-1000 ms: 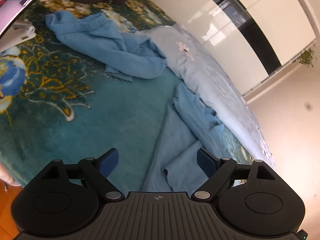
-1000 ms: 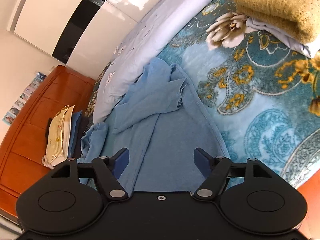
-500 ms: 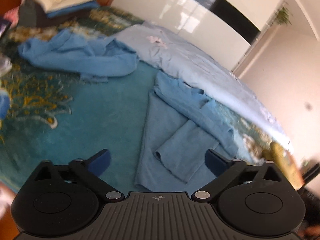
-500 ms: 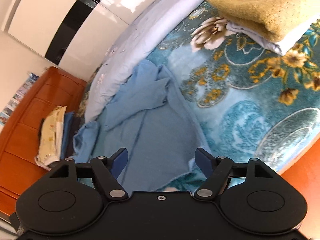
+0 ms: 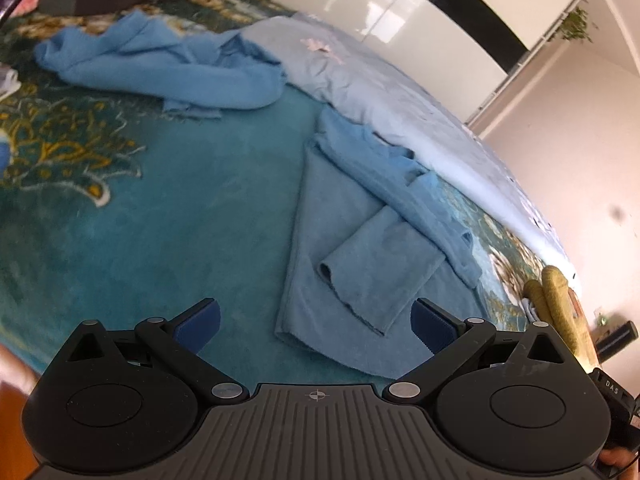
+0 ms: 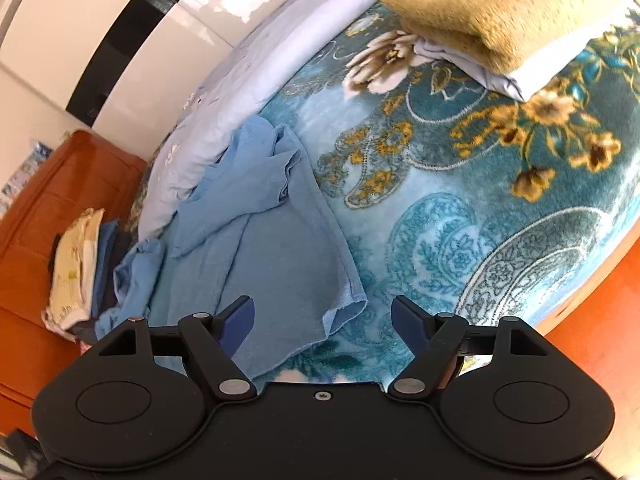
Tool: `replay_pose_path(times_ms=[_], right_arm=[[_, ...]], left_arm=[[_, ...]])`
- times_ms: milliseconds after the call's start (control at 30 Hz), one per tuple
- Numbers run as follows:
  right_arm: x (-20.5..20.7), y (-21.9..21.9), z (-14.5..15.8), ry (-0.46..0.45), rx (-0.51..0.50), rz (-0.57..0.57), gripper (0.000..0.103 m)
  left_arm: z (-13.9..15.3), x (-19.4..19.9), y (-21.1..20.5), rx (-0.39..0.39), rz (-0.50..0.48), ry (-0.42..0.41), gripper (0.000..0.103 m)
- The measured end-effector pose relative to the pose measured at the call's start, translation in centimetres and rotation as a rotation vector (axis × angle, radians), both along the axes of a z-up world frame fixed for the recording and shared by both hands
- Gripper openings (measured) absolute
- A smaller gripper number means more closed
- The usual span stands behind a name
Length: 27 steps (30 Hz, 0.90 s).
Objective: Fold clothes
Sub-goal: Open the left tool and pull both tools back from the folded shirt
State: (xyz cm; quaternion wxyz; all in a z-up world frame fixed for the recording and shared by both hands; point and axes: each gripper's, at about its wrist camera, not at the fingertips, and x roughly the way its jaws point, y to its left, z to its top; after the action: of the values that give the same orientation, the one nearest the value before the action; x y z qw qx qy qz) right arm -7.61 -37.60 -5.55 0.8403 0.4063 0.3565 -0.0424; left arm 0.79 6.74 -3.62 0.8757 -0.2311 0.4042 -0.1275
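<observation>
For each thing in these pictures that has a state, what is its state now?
left gripper: open, nothing between its fingers.
right gripper: open, holding nothing.
near blue garment: spread on the blanket, one sleeve folded over, not fully folded.
far blue garment: crumpled, unfolded.
yellow blanket: folded, on a folded pale cloth.
</observation>
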Motion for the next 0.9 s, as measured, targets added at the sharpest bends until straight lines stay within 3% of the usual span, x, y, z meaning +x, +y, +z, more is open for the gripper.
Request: replay_pose_path(times_ms=[167, 300, 600, 700, 767, 800, 900], right_arm=[[0.6, -0.3, 0.2, -0.069, 0.06, -0.005, 0.071], [2.3, 0.3, 0.5, -0.104, 0.075, 0.041, 0.054], [4.3, 1.5, -1.9, 0.006, 0.074, 0.06, 0.053], [3.4, 0.1, -2.9, 0.045, 0.099, -0.008, 0.041], [2.6, -1.0, -3.0, 0.029, 0.156, -0.045, 0.043], [2.3, -1.3, -2.6, 0.024, 0.133, -0.055, 0.052], [1.9, -1.8, -1.5, 0.015, 0.035, -0.071, 0.053]], left_arm=[[-0.4, 0.2, 0.0, -0.021, -0.001, 0.022, 0.103], [-0.7, 0.3, -0.3, -0.025, -0.011, 0.045, 0.103], [-1.2, 0.6, -0.2, -0.036, -0.005, 0.085, 0.103], [-1.5, 0.8, -0.2, -0.037, -0.006, 0.094, 0.103], [-1.7, 1.1, -0.3, -0.047, -0.011, 0.107, 0.103], [-1.9, 1.2, -0.3, -0.058, -0.014, 0.114, 0.103], [-2.1, 1.6, -0.4, -0.076, -0.012, 0.115, 0.103]])
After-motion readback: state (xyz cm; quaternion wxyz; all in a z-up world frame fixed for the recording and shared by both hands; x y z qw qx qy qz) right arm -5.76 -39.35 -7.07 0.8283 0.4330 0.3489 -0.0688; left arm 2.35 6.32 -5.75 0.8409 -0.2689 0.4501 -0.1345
